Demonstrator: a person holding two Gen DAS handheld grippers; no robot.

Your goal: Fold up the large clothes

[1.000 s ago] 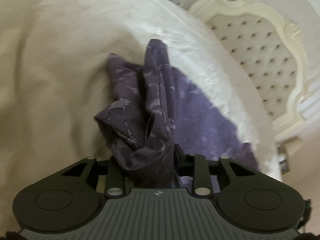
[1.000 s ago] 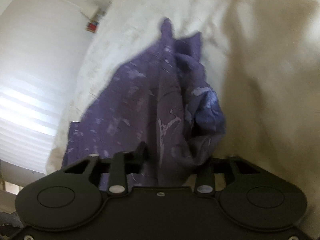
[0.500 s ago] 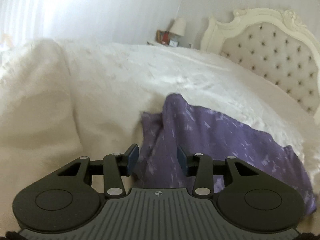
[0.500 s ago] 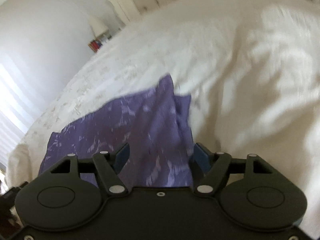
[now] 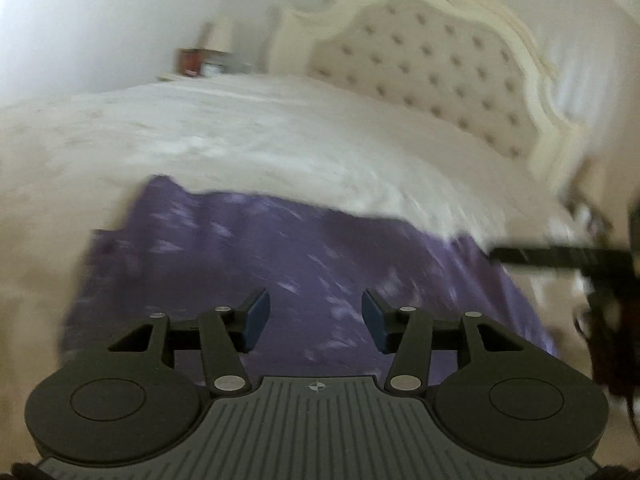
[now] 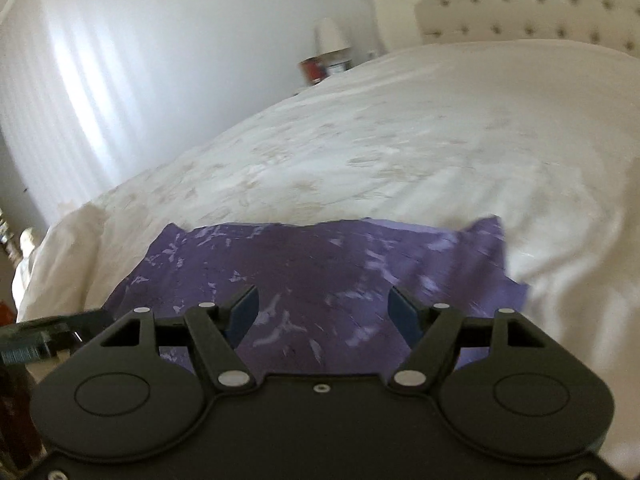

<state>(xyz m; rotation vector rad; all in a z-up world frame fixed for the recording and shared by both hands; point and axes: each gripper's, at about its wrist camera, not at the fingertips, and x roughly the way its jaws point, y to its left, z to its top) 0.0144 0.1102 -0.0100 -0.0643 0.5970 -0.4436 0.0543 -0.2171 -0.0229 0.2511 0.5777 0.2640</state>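
the purple patterned garment lies flat on the white bedspread, seemingly one fold done; left gripper and right gripper both gape wide, holding nothing.

Purple cloth w/ pale lilac flecks; cream bedspread

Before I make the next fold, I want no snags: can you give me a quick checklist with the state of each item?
1. Left tongs open and holding nothing: ok.
2. Right tongs open and holding nothing: ok.
3. Purple cloth lying on the bed, not hanging: ok.
4. Cloth smooth: not ok, the far right corner stands up.
5. Near edge of the cloth in view for a grasp: cannot tell, the tongs hide it.
6. Left view sharp enough to aim: not ok, it is blurred.
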